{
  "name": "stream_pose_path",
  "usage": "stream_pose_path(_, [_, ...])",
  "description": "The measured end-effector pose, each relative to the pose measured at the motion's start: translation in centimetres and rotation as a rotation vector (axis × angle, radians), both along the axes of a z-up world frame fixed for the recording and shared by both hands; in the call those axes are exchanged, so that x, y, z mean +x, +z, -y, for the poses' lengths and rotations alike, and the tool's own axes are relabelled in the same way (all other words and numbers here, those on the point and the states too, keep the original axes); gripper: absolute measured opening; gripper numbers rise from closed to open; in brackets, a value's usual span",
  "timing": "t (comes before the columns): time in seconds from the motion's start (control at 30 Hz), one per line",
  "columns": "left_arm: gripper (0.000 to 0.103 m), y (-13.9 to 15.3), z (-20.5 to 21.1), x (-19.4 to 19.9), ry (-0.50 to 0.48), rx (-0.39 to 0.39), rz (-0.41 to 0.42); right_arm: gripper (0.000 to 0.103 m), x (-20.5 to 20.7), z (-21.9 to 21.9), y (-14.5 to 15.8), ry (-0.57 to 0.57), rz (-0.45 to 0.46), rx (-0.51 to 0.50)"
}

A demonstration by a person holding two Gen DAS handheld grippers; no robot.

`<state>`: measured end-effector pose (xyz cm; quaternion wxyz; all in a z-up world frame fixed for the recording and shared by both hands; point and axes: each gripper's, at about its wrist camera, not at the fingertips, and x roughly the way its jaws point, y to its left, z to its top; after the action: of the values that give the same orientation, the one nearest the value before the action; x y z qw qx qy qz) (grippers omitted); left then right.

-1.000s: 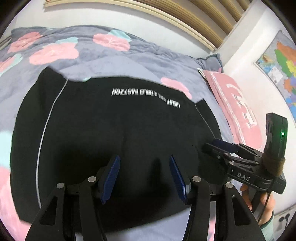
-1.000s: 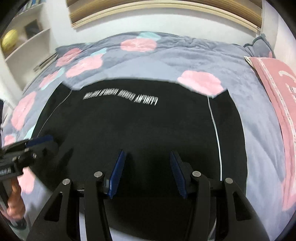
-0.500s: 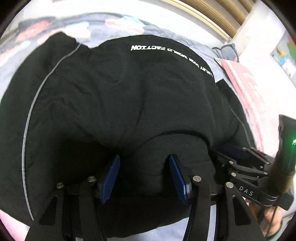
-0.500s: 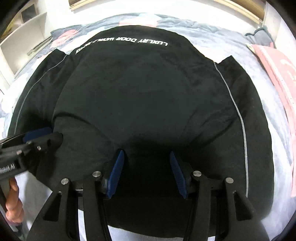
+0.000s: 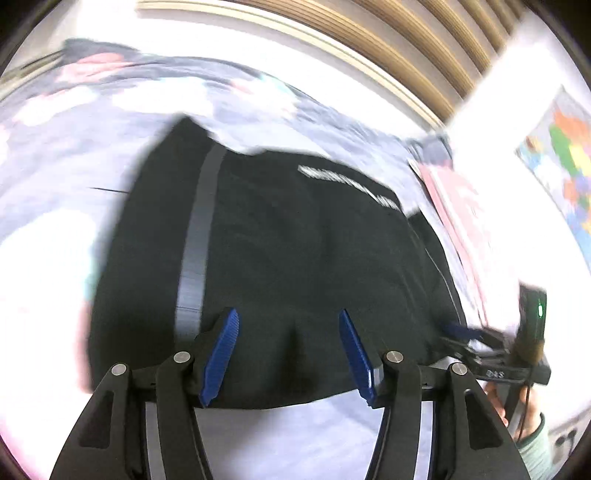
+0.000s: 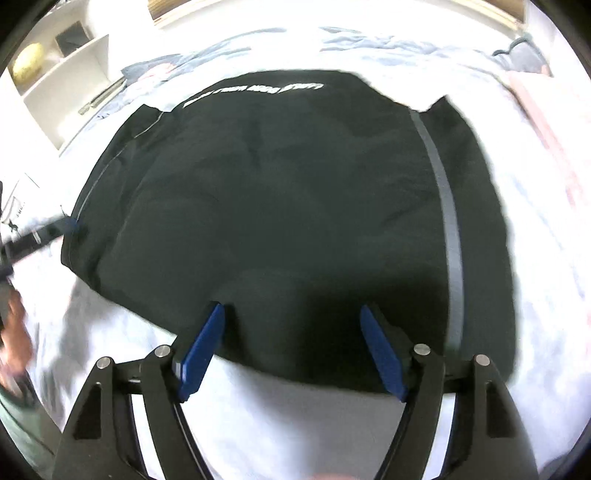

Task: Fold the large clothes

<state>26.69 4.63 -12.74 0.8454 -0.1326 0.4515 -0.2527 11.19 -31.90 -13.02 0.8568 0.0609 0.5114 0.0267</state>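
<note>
A black garment [image 5: 295,240] with a grey side stripe and white lettering lies folded on the bed, motion-blurred. My left gripper [image 5: 288,350] hangs over its near edge. Its jaws are opening, and the fabric lies between the blue pads [image 5: 221,350] without being pinched. In the right wrist view the same garment [image 6: 277,184] fills the middle. My right gripper [image 6: 291,347] is also opening, wide over the near hem, with its pads clear of the cloth. The right gripper [image 5: 465,332] also shows at the garment's right corner, and the left gripper [image 6: 55,227] at its left corner.
A grey duvet [image 5: 92,140] with pink flowers covers the bed. A pink pillow [image 5: 461,206] lies to the right, below a coloured wall map [image 5: 561,155]. White shelves [image 6: 62,70] stand at the far left. A slatted wooden headboard [image 5: 369,33] runs behind.
Both grippers have drawn back toward the near edge. The fabric bunched between the pads half a second ago now lies flat. The right jaws stand visibly wider.
</note>
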Motion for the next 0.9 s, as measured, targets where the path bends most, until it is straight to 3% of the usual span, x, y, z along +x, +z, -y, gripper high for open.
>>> stream_pose_path(0.17, [0.066,1.1,-8.0,2.5,0.148,-0.062,-0.037,0.079,-1.2,5.1,2.3,-0.071,0.046,0.007])
stream_pose_path(0.27, [0.068,0.5,-10.5,4.3,0.184,-0.095,-0.079,0.082,-1.1,8.5,3.0,-0.140,0.055,0.035])
stream_pose_path(0.43, [0.070,-2.2,-10.1,7.7,0.142,-0.172,-0.167,0.083,-0.3,13.7,2.0,-0.221,0.047,0.145])
stream_pose_path(0.63, [0.070,-6.4,-9.2,11.8,0.121,-0.266,-0.276,0.085,0.9,19.2,-1.7,-0.301,0.032,0.322])
stream_pose_path(0.77, [0.070,-9.3,-7.7,14.0,0.070,-0.352,-0.371,0.085,1.8,20.9,-4.2,-0.305,0.013,0.446])
stream_pose_path(0.9, [0.070,-10.9,-6.0,15.1,0.014,-0.379,-0.427,0.085,3.3,21.3,-6.0,-0.260,0.001,0.558])
